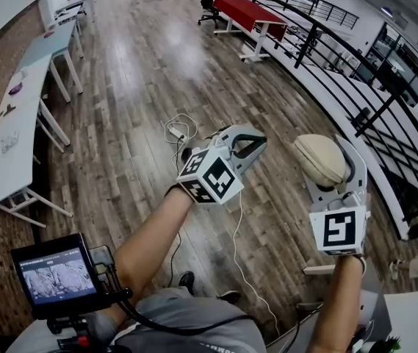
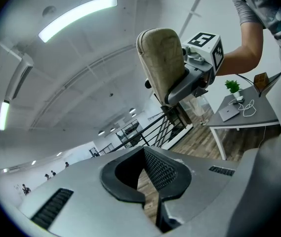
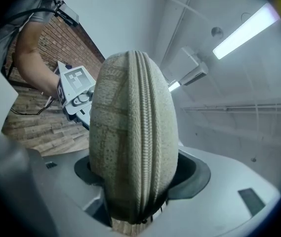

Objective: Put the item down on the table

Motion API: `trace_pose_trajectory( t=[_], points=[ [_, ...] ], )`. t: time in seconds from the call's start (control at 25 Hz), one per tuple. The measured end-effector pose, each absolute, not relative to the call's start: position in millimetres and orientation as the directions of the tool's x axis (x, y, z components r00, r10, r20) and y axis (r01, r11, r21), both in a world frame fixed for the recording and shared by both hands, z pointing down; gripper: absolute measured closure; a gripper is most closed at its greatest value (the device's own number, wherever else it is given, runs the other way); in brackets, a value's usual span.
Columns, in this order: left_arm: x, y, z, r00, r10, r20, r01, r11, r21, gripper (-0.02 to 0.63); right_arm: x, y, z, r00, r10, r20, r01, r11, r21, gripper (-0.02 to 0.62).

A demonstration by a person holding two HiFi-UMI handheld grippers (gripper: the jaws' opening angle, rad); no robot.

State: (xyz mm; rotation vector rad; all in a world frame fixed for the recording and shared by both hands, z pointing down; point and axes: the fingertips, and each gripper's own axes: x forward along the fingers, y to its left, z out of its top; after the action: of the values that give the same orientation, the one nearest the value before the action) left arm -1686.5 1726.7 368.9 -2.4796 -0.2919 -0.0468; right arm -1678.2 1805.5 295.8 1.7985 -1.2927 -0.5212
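Observation:
My right gripper (image 1: 325, 169) is shut on a beige zippered pouch (image 1: 320, 160) and holds it high over the wooden floor. In the right gripper view the pouch (image 3: 130, 132) stands upright with its zip facing the camera. It is pinched at its lower end between the jaws of my right gripper (image 3: 135, 204). My left gripper (image 1: 247, 147) is raised beside it, shut with nothing in it. In the left gripper view its pads (image 2: 162, 169) meet around a small gap, and the pouch (image 2: 162, 63) shows above, still gripped.
A grey table (image 2: 259, 115) with a laptop, a cable and a small plant stands behind the right arm. White desks (image 1: 17, 123) line the left wall. A red table (image 1: 249, 9) and a black railing (image 1: 341, 65) lie ahead. A power strip and cable (image 1: 175, 132) lie on the floor.

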Motion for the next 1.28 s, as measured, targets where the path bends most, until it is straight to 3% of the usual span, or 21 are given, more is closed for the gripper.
trace_pose_trajectory(
  t=[0.6, 0.96, 1.28],
  points=[
    [-1641.8, 1714.6, 349.1, 0.968, 0.239, -0.078, 0.138, -0.764, -0.630, 0.611, -1629.9, 1793.6, 301.0, 0.496, -0.868, 0.013, -0.369, -0.197, 0.908, 0.304],
    [-1504.7, 1711.6, 331.8, 0.970, 0.239, -0.054, 0.163, -0.795, -0.584, 0.611, -1503.6, 1787.4, 287.1, 0.456, -0.889, -0.035, -0.392, -0.236, 0.889, 0.304],
    [-1420.3, 1738.6, 293.9, 0.957, 0.291, -0.005, 0.213, -0.709, -0.672, 0.611, -1436.4, 1791.8, 258.0, 0.433, -0.895, -0.111, -0.429, -0.313, 0.847, 0.304]
  ],
)
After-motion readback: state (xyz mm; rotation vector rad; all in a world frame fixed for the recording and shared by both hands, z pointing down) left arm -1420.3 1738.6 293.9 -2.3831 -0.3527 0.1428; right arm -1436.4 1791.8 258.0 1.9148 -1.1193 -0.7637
